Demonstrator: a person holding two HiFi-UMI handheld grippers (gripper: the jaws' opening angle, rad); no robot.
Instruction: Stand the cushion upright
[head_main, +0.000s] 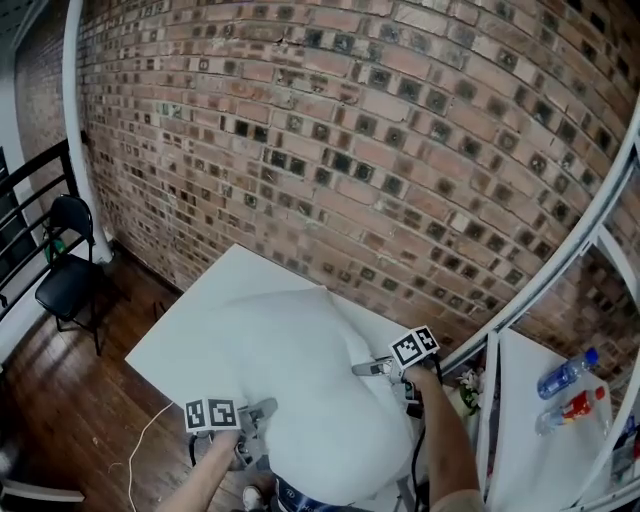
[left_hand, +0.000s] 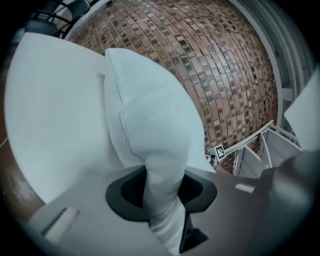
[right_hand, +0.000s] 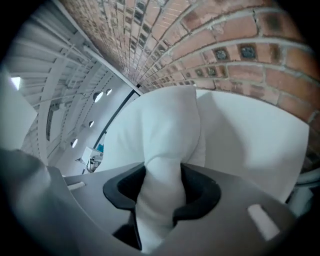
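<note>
A plump white cushion (head_main: 310, 390) lies on the white table (head_main: 225, 295), its near end hanging toward me. My left gripper (head_main: 252, 418) pinches the cushion's lower left edge; in the left gripper view the cushion (left_hand: 150, 110) rises away from the left gripper (left_hand: 161, 192), whose jaws squeeze a fold of fabric. My right gripper (head_main: 378, 367) holds the cushion's right edge. The right gripper view shows the cushion (right_hand: 170, 125) bunched between the jaws of the right gripper (right_hand: 162, 192). Both grippers are shut on the cushion.
A brick wall (head_main: 380, 130) stands right behind the table. A black chair (head_main: 68, 275) sits on the wooden floor at the left, beside a white pipe (head_main: 75, 130). At the right, a second white table (head_main: 530, 420) carries a blue bottle (head_main: 565, 374) and a red bottle (head_main: 575, 408).
</note>
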